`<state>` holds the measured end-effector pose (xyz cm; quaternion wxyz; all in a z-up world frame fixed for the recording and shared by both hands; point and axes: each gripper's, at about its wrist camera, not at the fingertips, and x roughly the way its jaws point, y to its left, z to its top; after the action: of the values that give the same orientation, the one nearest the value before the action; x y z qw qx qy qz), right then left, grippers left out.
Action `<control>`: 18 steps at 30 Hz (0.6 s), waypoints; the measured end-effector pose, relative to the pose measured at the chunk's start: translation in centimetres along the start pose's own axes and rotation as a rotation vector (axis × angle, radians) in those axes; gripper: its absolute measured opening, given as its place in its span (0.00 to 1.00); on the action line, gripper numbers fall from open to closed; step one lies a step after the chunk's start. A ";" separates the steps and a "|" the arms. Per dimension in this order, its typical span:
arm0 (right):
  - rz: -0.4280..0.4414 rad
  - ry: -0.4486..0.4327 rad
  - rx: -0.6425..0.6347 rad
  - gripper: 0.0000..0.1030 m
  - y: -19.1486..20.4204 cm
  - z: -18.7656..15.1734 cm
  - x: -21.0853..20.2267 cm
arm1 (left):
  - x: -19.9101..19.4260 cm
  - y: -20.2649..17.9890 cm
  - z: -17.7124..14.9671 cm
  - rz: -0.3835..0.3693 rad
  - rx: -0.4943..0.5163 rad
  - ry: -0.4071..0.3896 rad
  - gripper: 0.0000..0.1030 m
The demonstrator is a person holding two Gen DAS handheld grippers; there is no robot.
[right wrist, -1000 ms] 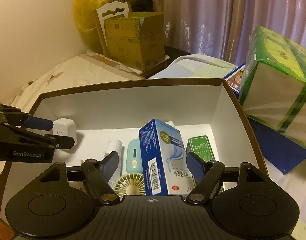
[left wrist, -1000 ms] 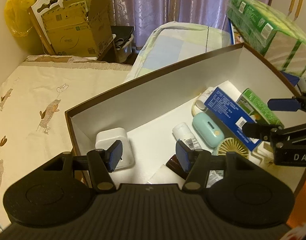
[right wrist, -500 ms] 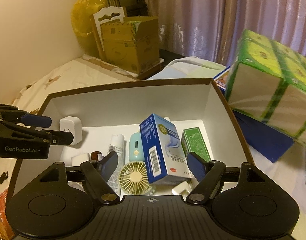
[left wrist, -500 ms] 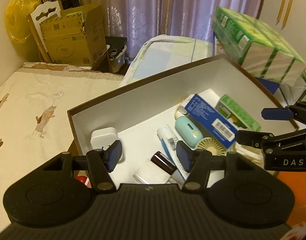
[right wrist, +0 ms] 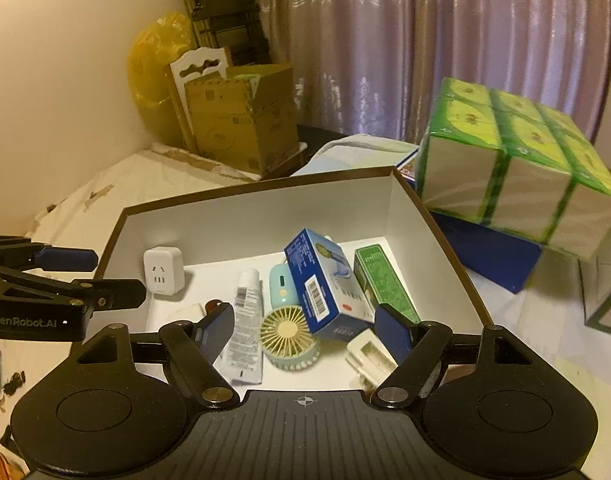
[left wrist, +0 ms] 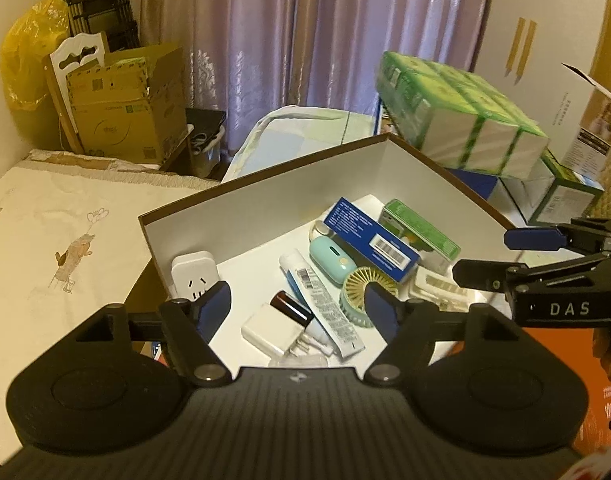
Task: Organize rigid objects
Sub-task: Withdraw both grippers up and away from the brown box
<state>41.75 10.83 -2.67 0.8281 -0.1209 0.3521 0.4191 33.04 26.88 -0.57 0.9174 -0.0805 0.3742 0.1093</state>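
Ahead of and below the left hand-held gripper, in its own view, sits the brown-rimmed white cardboard box with the rigid bits scattered inside. Its jaws have just been opening and stand wide, nothing between the pads. Just beyond its left finger: the white square wall plug. Between the fingers lie the white printed tube and the white flat charger block; past its right finger, the pale-green round mini fan, the mint oval case and the blue rectangular carton.

Over to the right wrist view: the right hand-held gripper hovers over the same box, jaws wide and empty too. The fan sits dead centre between its fingers, the blue carton leaning tilted just beyond, the green rectangular carton beside its right finger.

Here's the danger, I'd say: everything is packed touching. Drop in for the fan and a finger likely knocks that leaning carton over. And with both grippers close above one box, they could clash.
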 end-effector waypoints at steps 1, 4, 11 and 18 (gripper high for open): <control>-0.005 -0.004 0.006 0.72 0.2 -0.3 -0.4 | -0.3 -0.1 -0.3 0.000 0.006 -0.001 0.69; -0.012 -0.013 0.020 0.72 0.7 -1.1 -1.4 | -1.4 -0.4 -1.2 0.008 0.019 -0.006 0.69; -0.016 -0.032 0.045 0.72 1.2 -2.6 -4.0 | -4.2 -1.7 -3.2 0.035 0.048 -0.036 0.70; 0.012 -0.031 0.065 0.72 0.8 -4.5 -6.5 | -6.8 -3.2 -5.1 0.042 0.023 -0.032 0.70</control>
<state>36.35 5.13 -1.35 0.8344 -0.0852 0.3534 0.4142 25.70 21.66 0.85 0.9217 -0.0601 0.3622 0.1255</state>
